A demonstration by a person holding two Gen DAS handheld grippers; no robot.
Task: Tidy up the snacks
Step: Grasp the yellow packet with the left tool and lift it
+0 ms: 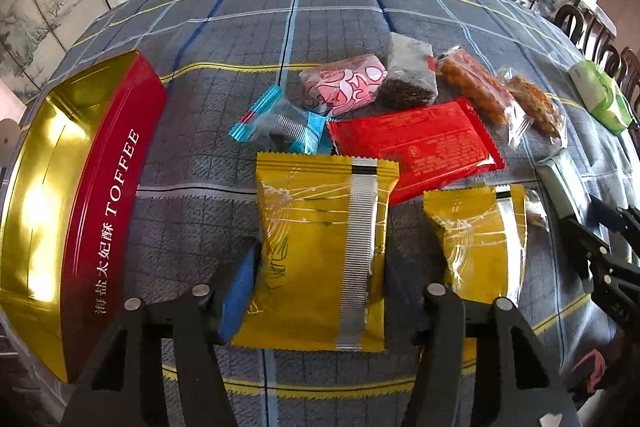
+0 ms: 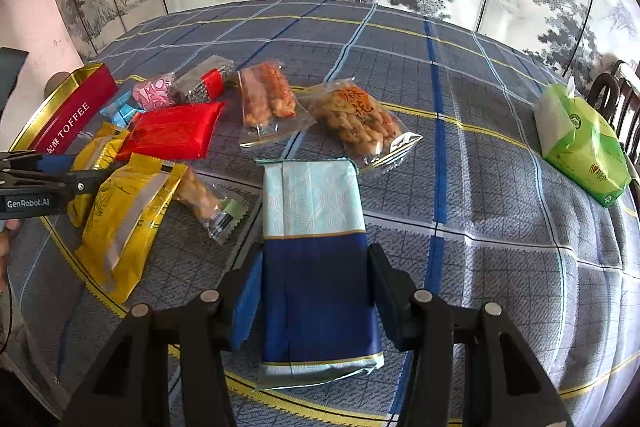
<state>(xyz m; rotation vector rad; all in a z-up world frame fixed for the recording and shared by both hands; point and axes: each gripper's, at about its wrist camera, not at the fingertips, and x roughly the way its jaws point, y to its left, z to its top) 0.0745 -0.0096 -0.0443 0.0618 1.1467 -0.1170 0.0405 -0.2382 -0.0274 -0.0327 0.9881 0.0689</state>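
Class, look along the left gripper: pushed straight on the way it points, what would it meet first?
The left gripper already has the yellow packet between its jaws. Straight on, it would likely press that packet into the tablecloth; depth is unclear.

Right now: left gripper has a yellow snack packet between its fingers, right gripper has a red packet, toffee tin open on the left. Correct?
Not quite. The right gripper holds a blue and pale-green packet, not a red one; the right wrist view shows it. The red packet lies on the table. The left gripper on the yellow packet and the open toffee tin stand.
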